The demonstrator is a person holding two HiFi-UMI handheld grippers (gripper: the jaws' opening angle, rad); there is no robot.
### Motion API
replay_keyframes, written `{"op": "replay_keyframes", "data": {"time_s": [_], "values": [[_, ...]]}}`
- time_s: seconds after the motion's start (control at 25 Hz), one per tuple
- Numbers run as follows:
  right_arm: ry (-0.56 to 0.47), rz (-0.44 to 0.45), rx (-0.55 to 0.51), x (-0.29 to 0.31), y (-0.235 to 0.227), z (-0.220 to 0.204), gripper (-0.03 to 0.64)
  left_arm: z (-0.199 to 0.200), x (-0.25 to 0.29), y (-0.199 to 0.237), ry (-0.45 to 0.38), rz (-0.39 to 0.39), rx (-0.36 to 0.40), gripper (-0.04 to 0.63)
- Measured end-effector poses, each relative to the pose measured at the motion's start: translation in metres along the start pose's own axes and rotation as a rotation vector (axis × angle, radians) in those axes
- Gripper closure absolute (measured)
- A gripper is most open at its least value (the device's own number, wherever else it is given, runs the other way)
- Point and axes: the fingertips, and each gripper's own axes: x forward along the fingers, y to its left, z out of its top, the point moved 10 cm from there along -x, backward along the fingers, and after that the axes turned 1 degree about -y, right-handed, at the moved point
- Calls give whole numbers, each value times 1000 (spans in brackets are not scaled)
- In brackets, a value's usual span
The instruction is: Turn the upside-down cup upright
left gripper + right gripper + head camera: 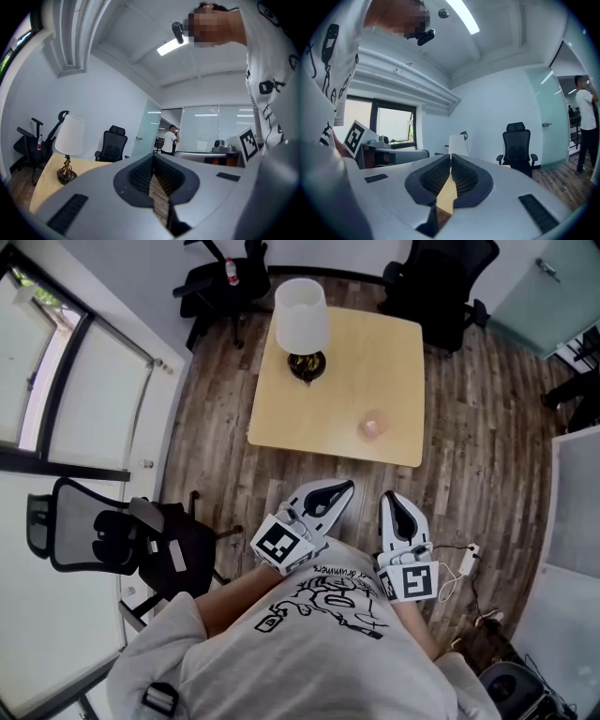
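Note:
A small pinkish translucent cup (373,426) stands on the light wooden table (394,352), near its front right part; whether it is upside-down I cannot tell. My left gripper (343,488) and right gripper (390,499) are held close to my chest, short of the table's near edge, both pointing toward the table. Both are shut with nothing between their jaws. In the left gripper view the left gripper (153,158) points past the table's right side. The right gripper (450,157) points at the table and lamp (458,145) in the right gripper view. The cup is hidden in both gripper views.
A lamp with a white shade (301,317) stands at the table's far left. Black office chairs (441,282) stand behind the table, another chair (112,535) at my left by the window. A cable and plug (466,559) lie on the wood floor. A person (169,139) stands beyond glass walls.

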Motion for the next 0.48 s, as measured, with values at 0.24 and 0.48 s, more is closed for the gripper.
{"op": "replay_keyframes", "data": {"time_s": [0.24, 0.48], "values": [[-11, -12, -18, 53, -10, 10, 592, 15, 18, 49, 6, -18, 8, 586], [21, -27, -37, 82, -16, 7, 592, 14, 30, 81, 31, -33, 1, 588]]}}
